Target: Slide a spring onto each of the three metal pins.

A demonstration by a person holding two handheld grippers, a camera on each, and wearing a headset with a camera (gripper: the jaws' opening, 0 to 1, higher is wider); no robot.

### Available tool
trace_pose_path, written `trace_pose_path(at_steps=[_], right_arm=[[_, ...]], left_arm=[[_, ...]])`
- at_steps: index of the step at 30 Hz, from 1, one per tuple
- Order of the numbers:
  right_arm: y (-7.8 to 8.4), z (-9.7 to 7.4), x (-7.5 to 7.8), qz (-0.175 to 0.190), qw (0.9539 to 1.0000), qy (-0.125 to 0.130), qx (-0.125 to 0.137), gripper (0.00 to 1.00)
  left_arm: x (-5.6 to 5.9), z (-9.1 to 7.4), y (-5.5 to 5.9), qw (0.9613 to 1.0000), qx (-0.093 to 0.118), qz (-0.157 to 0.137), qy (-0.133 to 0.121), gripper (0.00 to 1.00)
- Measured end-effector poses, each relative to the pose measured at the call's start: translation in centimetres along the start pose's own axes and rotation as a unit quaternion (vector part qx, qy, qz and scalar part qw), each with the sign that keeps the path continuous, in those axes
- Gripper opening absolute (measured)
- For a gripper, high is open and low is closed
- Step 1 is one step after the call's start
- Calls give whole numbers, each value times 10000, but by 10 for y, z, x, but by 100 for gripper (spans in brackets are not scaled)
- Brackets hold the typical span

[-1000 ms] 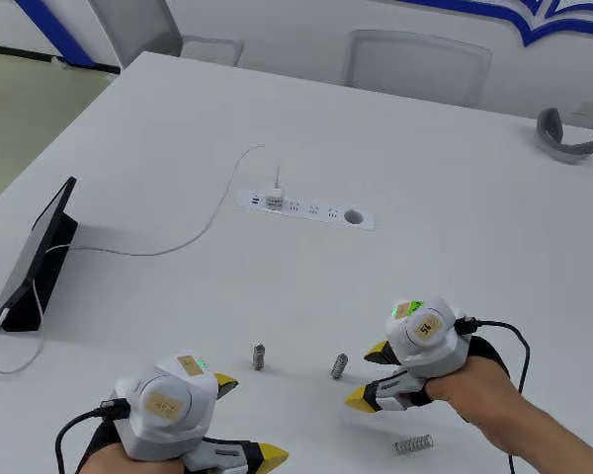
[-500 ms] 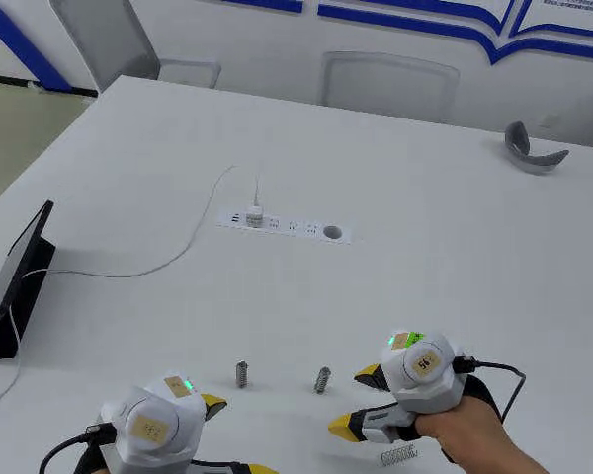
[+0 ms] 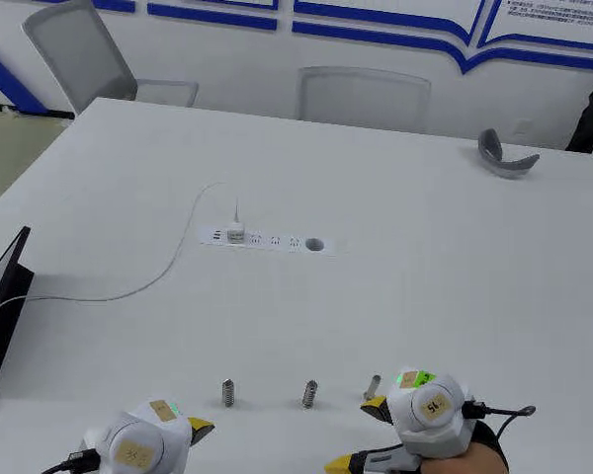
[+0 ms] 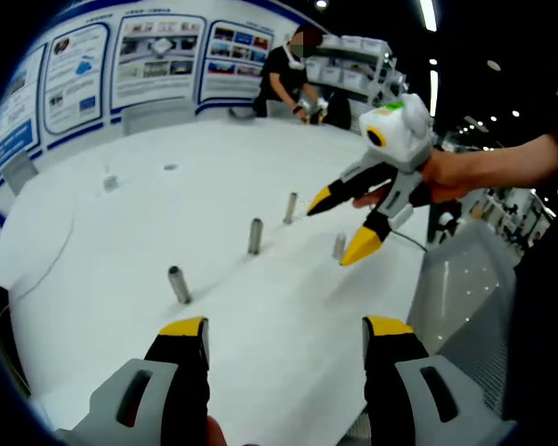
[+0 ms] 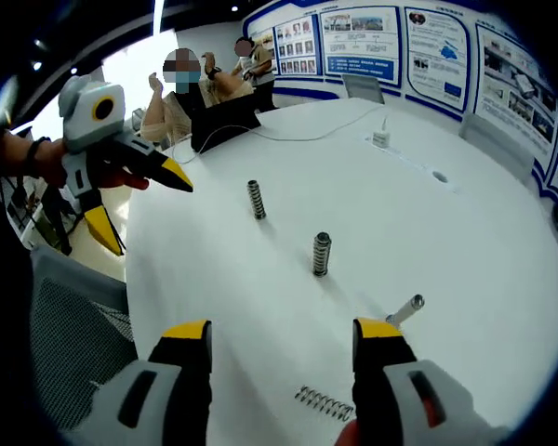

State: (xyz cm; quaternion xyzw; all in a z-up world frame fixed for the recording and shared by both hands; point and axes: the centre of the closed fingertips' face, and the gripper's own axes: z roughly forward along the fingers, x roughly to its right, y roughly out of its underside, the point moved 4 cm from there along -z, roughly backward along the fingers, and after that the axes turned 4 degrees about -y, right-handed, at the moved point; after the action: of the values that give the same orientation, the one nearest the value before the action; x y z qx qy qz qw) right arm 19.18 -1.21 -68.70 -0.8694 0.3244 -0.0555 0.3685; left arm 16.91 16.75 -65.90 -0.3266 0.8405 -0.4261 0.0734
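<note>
Along the bottom of the head view, three metal pins stand in a row on the white table [image 3: 395, 178]. The left pin [image 3: 228, 393] and the middle pin [image 3: 309, 394] each wear a spring, while the right pin [image 3: 373, 386] is bare. At the lower centre of the right gripper view, a loose spring [image 5: 324, 403] lies flat on the table. It shows between the yellow-tipped jaws of the right gripper [image 5: 281, 334], which stand wide apart and hold nothing. The bare pin rises just above the right-hand tip. The left gripper [image 4: 285, 327], low in its own view, also has its jaws spread and empty. A small grey shape beside the other gripper's lower tip there may be the loose spring, though it is blurred.
</note>
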Motion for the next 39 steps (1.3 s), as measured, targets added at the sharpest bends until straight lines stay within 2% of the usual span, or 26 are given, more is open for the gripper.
trace_pose_path(at_steps=[9,18,30,39], right_arm=[[10,-6,-2,236,9996,72,137,66],[28,-17,-4,444,9987,149,182,69],[39,-38,5,755,9952,296,548,76],[49,-50,7,878,9932,371,666,80]], left_arm=[[6,9,-4,10000,27,-40,40,68],[13,18,-4,9999,-23,-37,123,69],[15,32,-12,9999,-62,-29,109,73],[21,45,-18,9997,-166,57,186,75]])
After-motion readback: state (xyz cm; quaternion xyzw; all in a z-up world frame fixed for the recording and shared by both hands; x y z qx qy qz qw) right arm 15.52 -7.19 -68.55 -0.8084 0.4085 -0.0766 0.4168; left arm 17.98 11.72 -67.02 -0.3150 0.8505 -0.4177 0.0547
